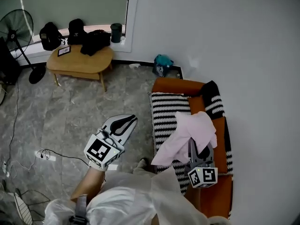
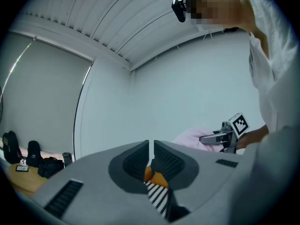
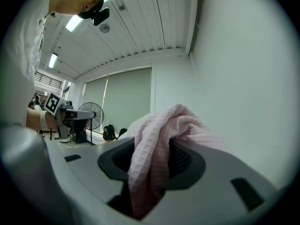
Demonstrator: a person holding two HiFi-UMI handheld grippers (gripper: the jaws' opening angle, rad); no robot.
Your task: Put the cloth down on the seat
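Nearest the head camera is the wearer's white garment (image 1: 126, 200), filling the bottom of the view. Just beyond it, the right gripper (image 1: 196, 149) is clamped on a pink waffle-weave cloth (image 1: 190, 132). The right gripper view confirms this: a fold is bunched between the jaws and spills over them. The cloth hangs over the sofa seat (image 1: 166, 114), which has a black-and-white striped cover. I cannot tell whether its lower end already touches the cover. The left gripper (image 1: 123, 123) is out over the stone floor (image 1: 70, 111) beside the sofa, with its jaws nearly together and nothing in them. My assessment is that the step in hand is the lowering. I would bring the right gripper down until most of the cloth rests on the striped cover. I would then open the jaws fully and draw back level, so the weave does not catch on the ribbed pads. The landing area looks unobstructed. A striped cushion (image 1: 213, 100) lies at the far corner, and the orange armrest (image 1: 178, 85) lies beyond it. Well apart are a low wooden tabletop (image 1: 77, 62) carrying black bags (image 1: 93, 41), a standing fan (image 1: 16, 27), a teal bag (image 1: 162, 64) in the corner and a power strip (image 1: 47, 154) with its cable on the floor. None of these interferes.
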